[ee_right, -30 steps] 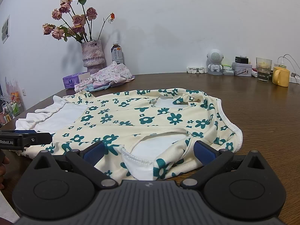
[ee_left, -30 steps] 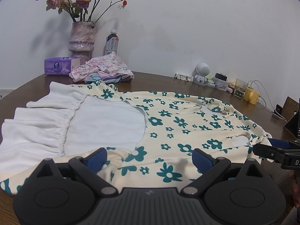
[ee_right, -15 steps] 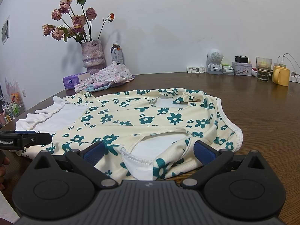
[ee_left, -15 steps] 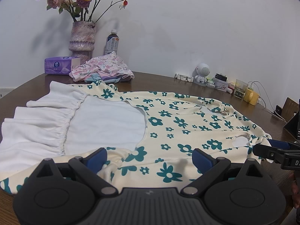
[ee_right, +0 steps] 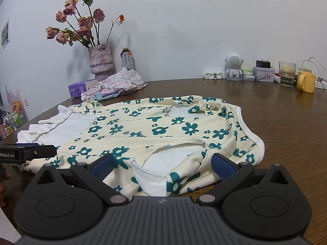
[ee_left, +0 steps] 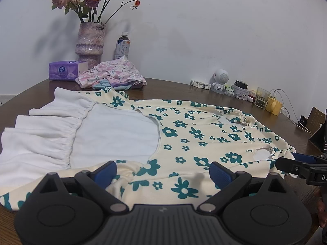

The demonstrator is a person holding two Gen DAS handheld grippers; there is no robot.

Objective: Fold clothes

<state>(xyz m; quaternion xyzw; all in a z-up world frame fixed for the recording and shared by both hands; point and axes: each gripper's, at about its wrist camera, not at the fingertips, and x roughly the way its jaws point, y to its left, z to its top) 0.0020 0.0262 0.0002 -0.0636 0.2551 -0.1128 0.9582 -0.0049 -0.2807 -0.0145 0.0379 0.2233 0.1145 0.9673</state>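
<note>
Left wrist view: the left gripper (ee_left: 163, 170) has its jaws spread wide, the flowered dress (ee_left: 184, 134) spread flat on the table (ee_left: 173, 87) between and beyond them. The right gripper (ee_right: 162, 164) likewise gapes around the dress's near edge.

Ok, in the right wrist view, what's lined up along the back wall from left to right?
Flower vase → drink bottle → white robot figure → small tin → glass → yellow mug.

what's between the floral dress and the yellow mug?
Bare tabletop only. Right wrist view shows nothing between the floral dress and the yellow mug.
</note>
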